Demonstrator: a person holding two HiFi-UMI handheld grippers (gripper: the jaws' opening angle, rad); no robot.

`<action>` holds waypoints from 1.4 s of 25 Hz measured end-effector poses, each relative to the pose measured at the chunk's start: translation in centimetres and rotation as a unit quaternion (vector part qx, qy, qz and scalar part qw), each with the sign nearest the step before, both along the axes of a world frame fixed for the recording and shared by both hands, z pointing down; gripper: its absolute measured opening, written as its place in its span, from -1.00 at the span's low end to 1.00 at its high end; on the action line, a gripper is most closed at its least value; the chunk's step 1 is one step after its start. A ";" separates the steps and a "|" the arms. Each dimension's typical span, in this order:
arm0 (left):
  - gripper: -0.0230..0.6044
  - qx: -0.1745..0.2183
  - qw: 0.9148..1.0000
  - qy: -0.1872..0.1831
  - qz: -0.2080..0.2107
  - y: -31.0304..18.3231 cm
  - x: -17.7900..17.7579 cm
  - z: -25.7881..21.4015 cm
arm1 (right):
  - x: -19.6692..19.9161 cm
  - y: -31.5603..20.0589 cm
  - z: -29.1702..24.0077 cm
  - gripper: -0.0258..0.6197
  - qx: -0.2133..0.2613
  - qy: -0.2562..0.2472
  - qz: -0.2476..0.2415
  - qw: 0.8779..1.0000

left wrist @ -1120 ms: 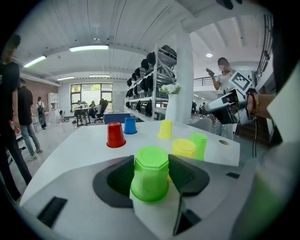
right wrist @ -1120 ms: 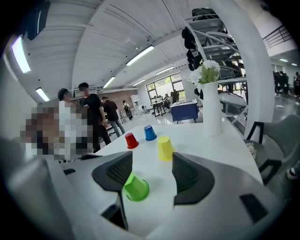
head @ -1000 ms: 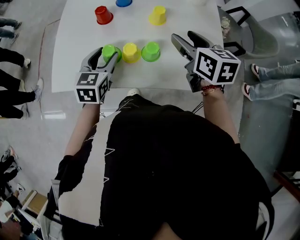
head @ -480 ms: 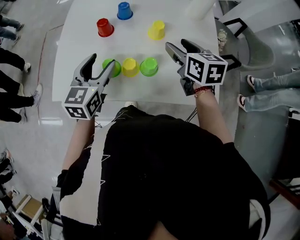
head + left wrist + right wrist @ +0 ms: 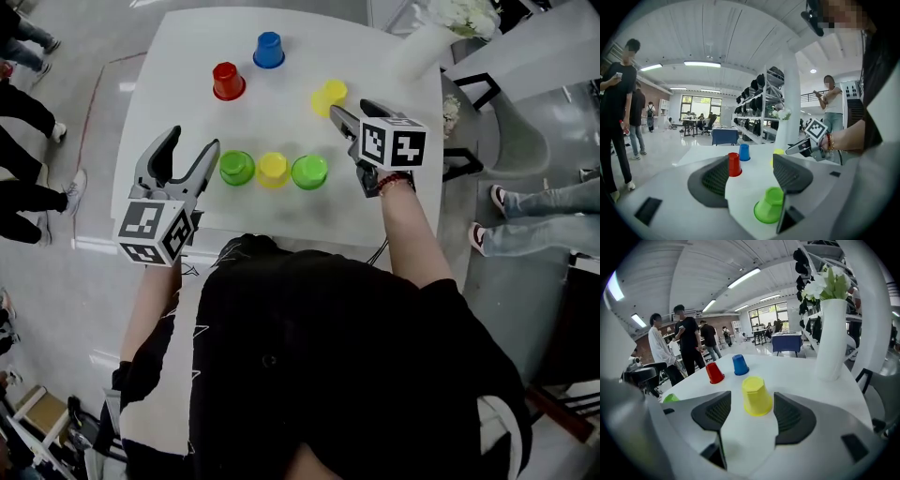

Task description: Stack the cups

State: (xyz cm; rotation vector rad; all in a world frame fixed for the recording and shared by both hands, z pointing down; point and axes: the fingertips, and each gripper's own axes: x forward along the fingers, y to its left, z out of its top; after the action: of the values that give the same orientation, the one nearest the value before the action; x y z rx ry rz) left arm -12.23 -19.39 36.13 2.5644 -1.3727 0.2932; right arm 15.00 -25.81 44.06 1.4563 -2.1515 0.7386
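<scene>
Six upturned cups stand on the white table (image 5: 178, 84). A green cup (image 5: 236, 168), a yellow cup (image 5: 273, 170) and a second green cup (image 5: 309, 172) form a row near me. Farther off are a red cup (image 5: 227, 81), a blue cup (image 5: 269, 50) and a second yellow cup (image 5: 328, 97). My left gripper (image 5: 190, 150) is open and empty, left of the row; the near green cup (image 5: 769, 205) lies low by its right jaw. My right gripper (image 5: 352, 112) points at the far yellow cup (image 5: 756, 396); its jaws are opening, the cup just ahead of the tips, untouched.
A tall white vase (image 5: 422, 47) with flowers stands at the table's far right corner, close behind the far yellow cup. People (image 5: 23, 103) stand on the floor to the left. A chair (image 5: 525, 141) and someone's legs are on the right.
My left gripper let go of the leftmost green cup, opened and drew back to the left. The right gripper moved forward toward the far yellow cup.
</scene>
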 end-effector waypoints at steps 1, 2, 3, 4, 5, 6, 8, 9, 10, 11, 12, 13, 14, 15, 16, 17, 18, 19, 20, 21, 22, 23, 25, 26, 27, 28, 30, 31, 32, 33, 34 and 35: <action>0.04 -0.002 1.000 0.002 -0.002 -0.2 -0.2 0.1 | -0.1 -0.4 0.4 -0.02 -0.005 0.003 -0.001 1.000; 0.04 -0.005 1.000 0.003 -0.004 -0.4 -0.5 0.3 | -0.3 -0.8 0.6 -0.01 -0.008 0.004 -0.001 1.000; 0.04 -0.007 1.000 0.003 -0.006 -0.6 -0.7 0.4 | -0.4 -1.2 0.7 0.00 -0.009 0.005 -0.001 1.000; 0.04 -0.008 1.000 0.002 -0.006 -0.8 -0.9 0.5 | -0.6 -1.7 0.7 0.01 -0.007 0.007 -0.002 1.000; 0.04 -0.010 1.000 0.001 -0.006 -1.0 -1.1 0.6 | -0.9 -2.1 0.7 0.02 -0.006 0.008 -0.003 1.000; 0.04 -0.011 1.000 0.000 -0.005 -1.2 -1.3 0.7 | -1.1 -2.5 0.8 0.04 -0.006 0.010 -0.003 1.000; 0.04 -0.012 1.000 -0.001 -0.006 -1.8 -1.6 0.9 | -1.4 -3.2 1.0 0.04 -0.009 0.014 -0.003 1.000; 0.04 -0.013 1.000 0.000 -0.007 -2.1 -1.8 1.0 | -1.6 -3.5 1.1 0.04 -0.010 0.018 -0.003 1.000; 0.04 -0.014 1.000 0.001 -0.008 -2.4 -2.0 1.1 | -1.7 -3.8 1.1 0.04 -0.008 0.022 -0.003 1.000; 0.04 -0.014 1.000 0.001 -0.008 -2.7 -2.1 1.1 | -1.8 -4.1 1.1 0.04 -0.005 0.025 -0.003 1.000; 0.04 -0.013 1.000 0.000 -0.007 -3.0 -2.2 1.1 | -2.0 -4.4 0.9 0.04 0.000 0.027 -0.004 1.000; 0.03 -0.011 1.000 -0.001 -0.007 -3.3 -2.3 1.0 | -2.0 -4.6 0.9 0.03 0.003 0.028 -0.003 1.000; 0.03 -0.008 1.000 -0.002 -0.006 -3.6 -2.3 0.8 | -2.1 -4.8 0.9 0.00 0.004 0.030 -0.002 1.000; 0.03 -0.006 1.000 -0.002 -0.005 -3.8 -2.3 0.7 | -2.0 -4.9 0.9 -0.05 0.004 0.032 -0.001 0.999; 0.03 -0.004 1.000 -0.002 -0.004 -4.0 -2.3 0.7 | -2.0 -5.0 1.0 -0.08 0.003 0.034 0.001 0.999; 0.03 -0.004 1.000 -0.002 -0.004 -4.2 -2.2 0.6 | -1.8 -5.1 1.1 -0.14 0.002 0.034 0.004 0.999; 0.03 -0.004 1.000 -0.001 -0.003 -4.3 -2.2 0.7 | -1.8 -5.1 1.2 -0.18 0.002 0.034 0.007 0.999; 0.03 -0.006 1.000 0.001 -0.003 -4.4 -2.3 0.8 | -1.7 -5.2 1.3 -0.18 0.001 0.032 0.009 0.999; 0.03 -0.009 1.000 0.003 -0.004 -4.4 -2.3 1.0 | -1.7 -5.2 1.3 -0.18 0.001 0.031 0.011 0.999; 0.03 -0.011 1.000 0.004 -0.004 -4.5 -2.4 1.1 | -1.7 -5.3 1.3 -0.18 0.001 0.031 0.012 0.999; 0.03 -0.013 1.000 0.005 -0.004 -4.6 -2.4 1.3 | -1.7 -5.3 1.4 -0.19 0.001 0.030 0.013 0.999; 0.03 -0.015 1.000 0.005 -0.003 -4.7 -2.4 1.4 | -1.8 -5.3 1.4 -0.19 0.000 0.030 0.014 0.999; 0.03 -0.016 1.000 0.004 -0.002 -4.7 -2.3 1.4 | -1.8 -5.0 1.4 -0.19 -0.004 0.028 0.017 0.999; 0.03 -0.016 1.000 0.002 -0.002 -4.8 -2.2 1.4 | -1.8 -4.7 1.3 -0.20 -0.007 0.024 0.019 0.999; 0.03 -0.015 1.000 0.002 -0.001 -4.8 -2.2 1.3 | -1.8 -4.5 1.1 -0.20 -0.007 0.021 0.020 1.000; 0.03 -0.014 1.000 0.002 0.000 -4.7 -2.1 1.2 | -1.9 -4.2 0.8 -0.20 -0.006 0.018 0.018 1.000; 0.03 -0.010 1.000 0.004 -0.002 -4.7 -2.1 0.9 | -2.0 -3.8 -0.2 -0.20 0.000 0.012 0.013 1.000; 0.03 -0.008 1.000 0.005 -0.003 -4.7 -2.0 0.8 | -2.1 -3.4 -0.6 -0.20 0.003 0.007 0.010 1.000; 0.03 -0.006 1.000 0.006 -0.003 -4.7 -1.9 0.6 | -2.2 -3.0 -1.1 -0.21 0.005 0.000 0.008 1.000; 0.03 -0.004 1.000 0.007 -0.002 -4.6 -1.7 0.5 | -2.3 -2.5 -1.6 -0.21 0.007 -0.009 0.007 1.000; 0.03 -0.002 1.000 0.007 -0.001 -4.4 -1.5 0.4 | -2.5 -2.0 -2.1 -0.21 0.010 -0.017 0.005 1.000; 0.03 0.000 1.000 0.006 0.000 -4.3 -1.3 0.3 | -2.6 -1.4 -2.7 -0.21 0.012 -0.024 0.001 1.000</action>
State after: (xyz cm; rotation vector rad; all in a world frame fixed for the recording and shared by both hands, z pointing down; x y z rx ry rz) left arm -13.52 -23.66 36.39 2.5613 -1.3683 0.2764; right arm 12.36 -27.26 41.40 1.4675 -2.2018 0.7584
